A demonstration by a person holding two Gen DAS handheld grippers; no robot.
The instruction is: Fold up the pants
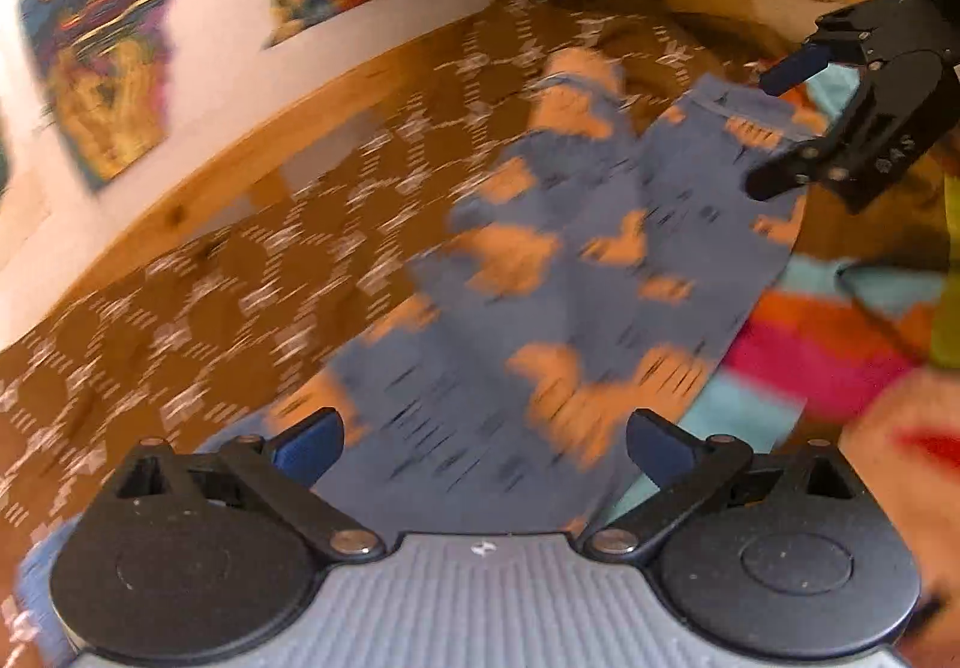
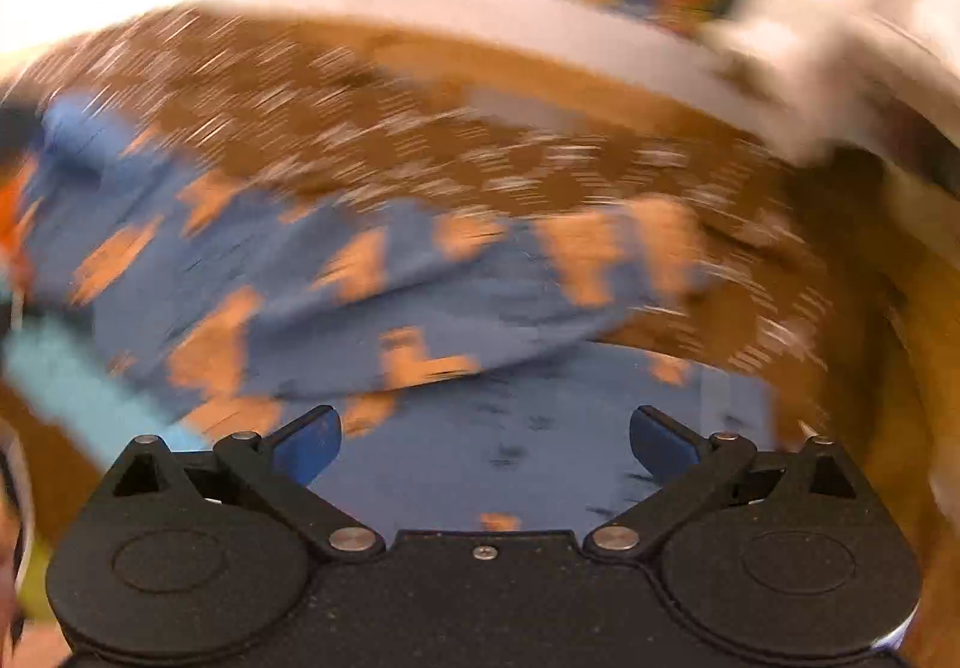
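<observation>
Just ahead of my left gripper (image 1: 483,449), jaws spread wide and empty, the blue pants (image 1: 576,272) with orange figures lie on the brown patterned bedspread (image 1: 240,260). They look partly folded, I judge; more folds remain. My right gripper (image 1: 780,128), farther out by the hem, is likewise released. Both tilt downward. Beyond stands the wall with colourful pictures (image 1: 108,68).

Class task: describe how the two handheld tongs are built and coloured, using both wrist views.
Left tongs: black linkage arms with silver pivot screws, round black housings, a ribbed grey centre plate, and blue fingertip pads. Right tongs: the same black linkage and blue pads, but a speckled black centre plate; pale lettering marks its side in the left wrist view.
</observation>
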